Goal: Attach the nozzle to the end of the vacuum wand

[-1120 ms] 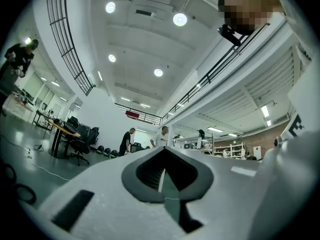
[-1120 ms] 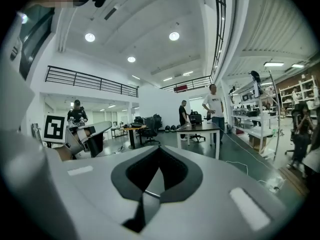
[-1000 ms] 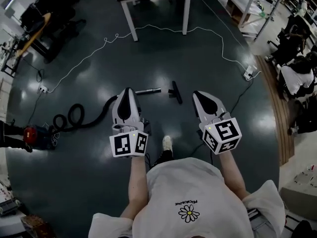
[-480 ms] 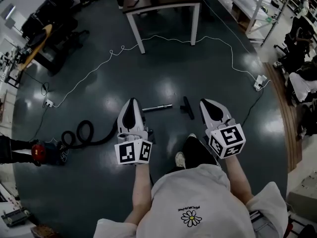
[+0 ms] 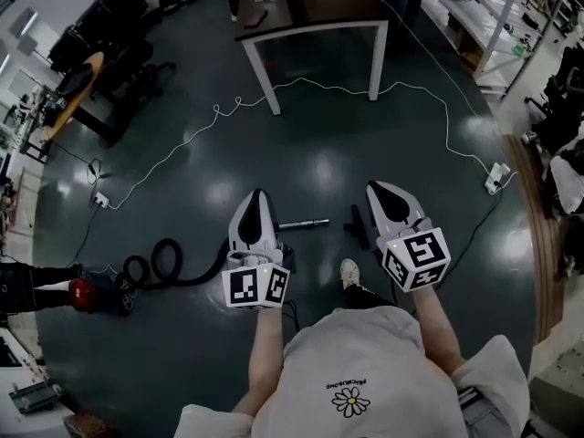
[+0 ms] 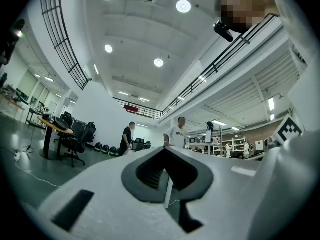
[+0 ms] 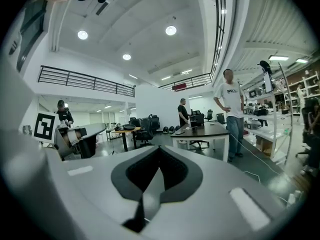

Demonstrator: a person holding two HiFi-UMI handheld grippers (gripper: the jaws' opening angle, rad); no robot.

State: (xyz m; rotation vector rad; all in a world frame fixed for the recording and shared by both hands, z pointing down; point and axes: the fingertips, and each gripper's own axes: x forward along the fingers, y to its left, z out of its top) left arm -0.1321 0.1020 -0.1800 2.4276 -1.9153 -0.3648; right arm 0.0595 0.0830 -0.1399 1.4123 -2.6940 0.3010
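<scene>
The silver vacuum wand lies on the dark floor, its black hose curling left to a red vacuum body. The black nozzle lies just right of the wand's free end, apart from it and partly hidden behind my right gripper. My left gripper hovers over the hose end of the wand, shut and empty. My right gripper hovers above the nozzle, also shut with nothing held. In the left gripper view the left gripper points across the hall; in the right gripper view the right gripper does too.
A dark table with white legs stands ahead. A white cable snakes over the floor to a power strip. Chairs and a desk stand at left, shelving at right. People stand beyond the table.
The person has walked forward: wand and nozzle have slid down the picture, now level with the gripper tips, and the table has come further into view. Both grippers stay shut.
</scene>
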